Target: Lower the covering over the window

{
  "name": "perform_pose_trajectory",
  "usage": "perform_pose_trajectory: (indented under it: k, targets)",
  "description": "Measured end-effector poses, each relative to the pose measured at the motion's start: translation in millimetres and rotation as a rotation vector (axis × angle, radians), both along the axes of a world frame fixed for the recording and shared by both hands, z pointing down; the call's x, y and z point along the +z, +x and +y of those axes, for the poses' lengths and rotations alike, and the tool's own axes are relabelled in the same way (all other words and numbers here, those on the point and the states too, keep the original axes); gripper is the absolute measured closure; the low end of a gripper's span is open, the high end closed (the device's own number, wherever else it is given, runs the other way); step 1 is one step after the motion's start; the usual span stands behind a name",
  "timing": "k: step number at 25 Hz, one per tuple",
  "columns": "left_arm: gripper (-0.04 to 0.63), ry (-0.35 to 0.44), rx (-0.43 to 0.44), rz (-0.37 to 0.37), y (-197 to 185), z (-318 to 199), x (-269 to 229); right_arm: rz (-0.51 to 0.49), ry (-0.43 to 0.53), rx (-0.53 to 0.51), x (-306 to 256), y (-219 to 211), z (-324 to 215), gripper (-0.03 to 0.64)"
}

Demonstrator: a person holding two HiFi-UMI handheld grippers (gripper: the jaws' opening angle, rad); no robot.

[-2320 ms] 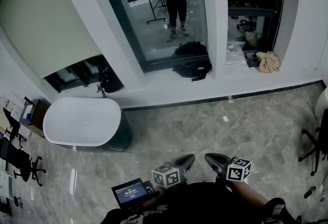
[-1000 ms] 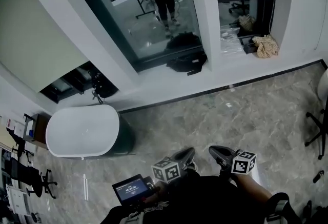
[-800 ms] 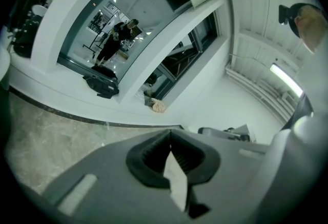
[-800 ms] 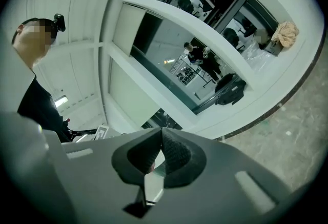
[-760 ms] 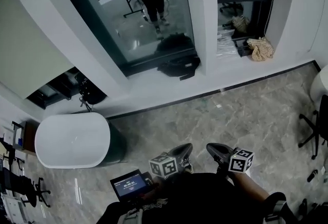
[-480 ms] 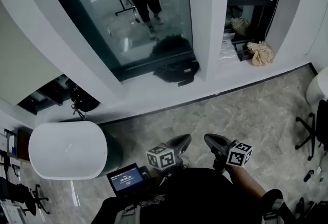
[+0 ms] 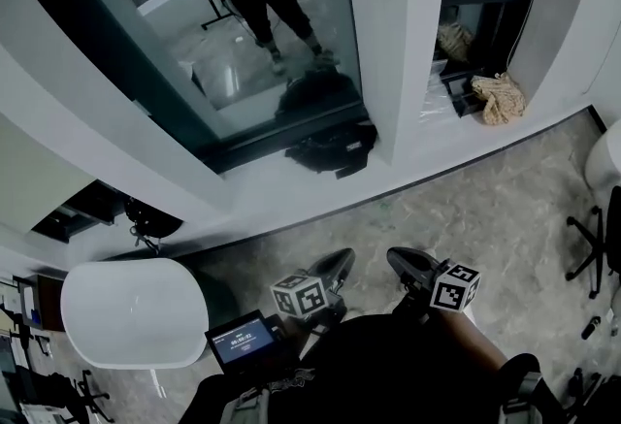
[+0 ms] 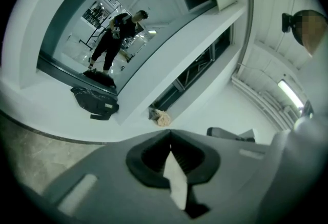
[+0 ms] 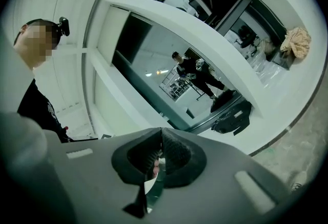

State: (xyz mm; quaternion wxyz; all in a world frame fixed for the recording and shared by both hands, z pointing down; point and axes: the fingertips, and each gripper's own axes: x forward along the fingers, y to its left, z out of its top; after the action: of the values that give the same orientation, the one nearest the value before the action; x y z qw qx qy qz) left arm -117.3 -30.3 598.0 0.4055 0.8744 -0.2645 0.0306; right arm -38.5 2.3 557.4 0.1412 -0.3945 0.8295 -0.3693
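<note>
The tall middle window [image 7: 243,34] is bare glass and mirrors a standing person. A beige roller blind [image 7: 34,175] hangs partway down the window to its left. My left gripper [image 7: 337,266] and right gripper [image 7: 401,262] are held side by side close to my body, above the marble floor. Both point toward the window sill, well short of it. Each is shut with nothing between its jaws. In the left gripper view the closed left gripper [image 8: 170,134] faces the window [image 8: 92,23]. In the right gripper view the closed right gripper [image 9: 161,130] faces the same window [image 9: 164,72].
A black bag [image 7: 328,146] lies on the white sill [image 7: 291,184] below the glass. A beige cloth [image 7: 500,98] sits on the sill at the right. A white bathtub [image 7: 131,310] stands at the lower left, an office chair [image 7: 597,238] at the right edge. A small screen [image 7: 241,340] hangs at my waist.
The window and sill have grown larger and nearer as I moved toward them. The bathtub has slid toward the lower left. Both grippers stay shut in front of my body.
</note>
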Motion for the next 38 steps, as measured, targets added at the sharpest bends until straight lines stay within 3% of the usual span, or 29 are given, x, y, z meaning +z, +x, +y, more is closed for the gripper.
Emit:
perform_pose_trajectory:
  k: [5, 10, 16, 23, 28, 34, 38]
  targets:
    - [0.592, 0.053, -0.079, 0.008, 45, -78, -15, 0.012, 0.025, -0.049, -7, 54, -67, 0.611]
    - [0.592, 0.167, -0.146, 0.012, 88, -153, -52, 0.052, 0.094, -0.186, -27, 91, -139, 0.611]
    - [0.592, 0.252, -0.226, 0.001, 118, -228, -81, 0.123, 0.154, -0.272, -37, 126, -179, 0.611]
    - [0.592, 0.398, -0.265, -0.027, 117, -320, -125, 0.093, 0.118, -0.206, -25, 152, -204, 0.611]
    - [0.573, 0.535, -0.243, -0.011, 134, -408, -179, 0.097, 0.117, -0.061, -28, 171, -230, 0.611]
    - [0.498, 0.678, -0.196, 0.048, 160, -492, -248, 0.129, 0.117, 0.059, -27, 171, -254, 0.611]
    - [0.484, 0.738, -0.138, 0.105, 189, -527, -278, 0.128, 0.108, 0.183, -23, 185, -263, 0.611]
